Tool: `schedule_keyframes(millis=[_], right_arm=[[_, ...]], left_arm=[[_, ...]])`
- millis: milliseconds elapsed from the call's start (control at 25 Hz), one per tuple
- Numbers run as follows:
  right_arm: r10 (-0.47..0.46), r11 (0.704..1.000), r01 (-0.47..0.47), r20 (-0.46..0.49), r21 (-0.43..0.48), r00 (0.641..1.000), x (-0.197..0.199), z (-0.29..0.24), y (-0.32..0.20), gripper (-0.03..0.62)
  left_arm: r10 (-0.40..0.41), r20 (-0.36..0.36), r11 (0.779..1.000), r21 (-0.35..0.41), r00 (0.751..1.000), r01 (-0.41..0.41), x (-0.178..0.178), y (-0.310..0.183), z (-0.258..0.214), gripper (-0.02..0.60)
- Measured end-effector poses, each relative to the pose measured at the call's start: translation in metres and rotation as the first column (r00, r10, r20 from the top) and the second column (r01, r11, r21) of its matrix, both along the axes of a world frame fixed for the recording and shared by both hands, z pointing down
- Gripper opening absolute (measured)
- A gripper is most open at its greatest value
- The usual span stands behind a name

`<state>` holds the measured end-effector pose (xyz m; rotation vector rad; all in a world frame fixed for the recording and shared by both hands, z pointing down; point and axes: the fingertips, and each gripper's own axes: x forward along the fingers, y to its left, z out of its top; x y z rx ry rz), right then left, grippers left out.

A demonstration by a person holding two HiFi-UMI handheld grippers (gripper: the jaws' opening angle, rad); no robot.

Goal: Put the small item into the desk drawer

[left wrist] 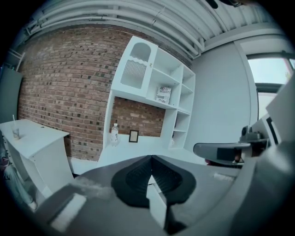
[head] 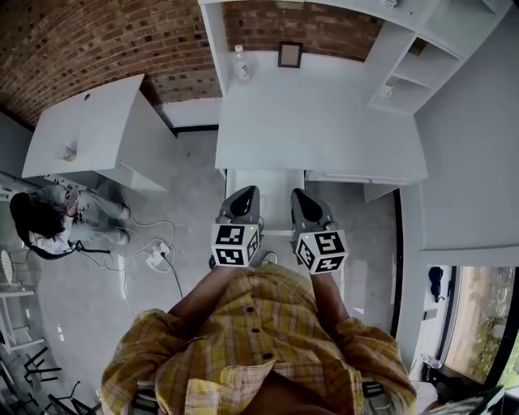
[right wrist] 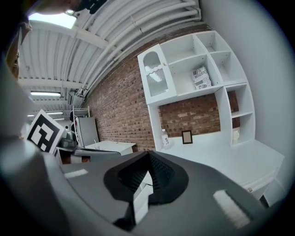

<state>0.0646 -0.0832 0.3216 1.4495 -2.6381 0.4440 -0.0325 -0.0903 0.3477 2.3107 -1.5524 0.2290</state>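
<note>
Jaws of the left tool [left wrist: 151,157] are pressed together on nothing, and the right tool [right wrist: 148,154] is the same. Both are held short of the counter [head: 324,130]. The small item is probably the frame [head: 289,54], upright beside the bottle [head: 242,65] at the back wall. It looks light, stiff and perhaps glass-fronted, so pinch its side edges gently.

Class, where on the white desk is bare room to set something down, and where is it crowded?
The desk is bare across middle and front, from the bottle and picture frame at the brick wall to the front edge. Only that back strip is occupied.
</note>
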Motion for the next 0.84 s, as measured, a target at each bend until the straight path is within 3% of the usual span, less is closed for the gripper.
schedule_keyframes(millis=[840], right_arm=[[-0.021, 0.998, 0.020, 0.012, 0.061, 1.000, 0.007, -0.024, -0.005, -0.003]], left_arm=[[0.019, 0.004, 0.992, 0.121, 1.000, -0.020, 0.006, 0.000, -0.040, 0.002]])
